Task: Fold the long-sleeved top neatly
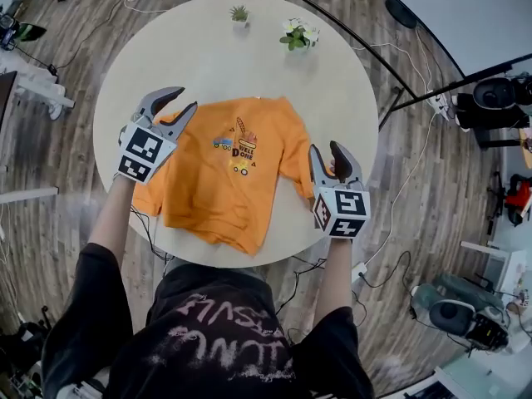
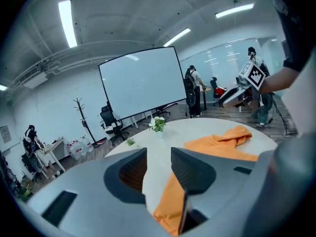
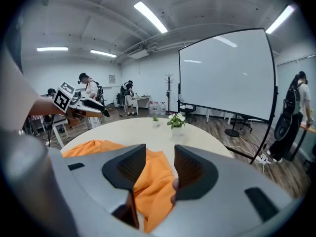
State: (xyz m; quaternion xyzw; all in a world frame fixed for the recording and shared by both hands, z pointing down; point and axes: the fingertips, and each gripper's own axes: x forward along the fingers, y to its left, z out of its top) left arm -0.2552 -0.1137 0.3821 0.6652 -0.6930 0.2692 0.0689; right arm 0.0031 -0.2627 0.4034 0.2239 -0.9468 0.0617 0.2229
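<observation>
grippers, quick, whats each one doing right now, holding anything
Left gripper: open, jaws apart, holding nothing, by the orange top.
Right gripper: open, jaws apart, holding nothing, at its opposite edge.

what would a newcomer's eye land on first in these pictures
The bright orange top with a cartoon print lies in the middle of the round table. The left gripper and right gripper, each with a marker cube, hover at its two sides, jaws apart. Two small potted plants stand at the far edge.
</observation>
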